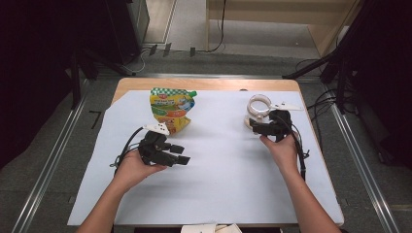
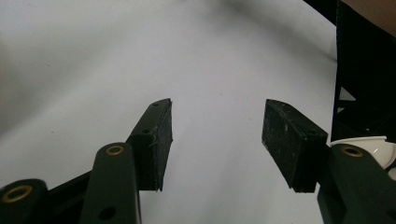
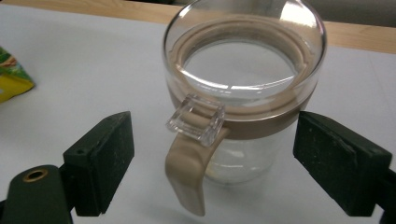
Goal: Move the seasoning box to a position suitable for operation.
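The glass jar (image 3: 243, 107) stands upright near the far right corner of the bench (image 1: 214, 194), on the white sheet that covers most of it, with its clear domed lid (image 3: 245, 42) seated in a tan seal ring and a tan strap with a clear clasp (image 3: 196, 120) hanging down the near side. It looks rigid, smooth and breakable, probably light since nothing shows inside, so it is likely to slip under a weak pinch and to crack if knocked over. The safest hold seems to be across the straight wall just below the tan band, clear of the clasp. The right gripper (image 3: 212, 163) sits just in front of it with its jaws spread wide on either side of the jar, not touching the glass. The left gripper (image 1: 179, 156) rests over bare sheet, jaws apart with nothing between them, near a colourful snack pouch (image 1: 171, 109) that lies well apart from the jar.
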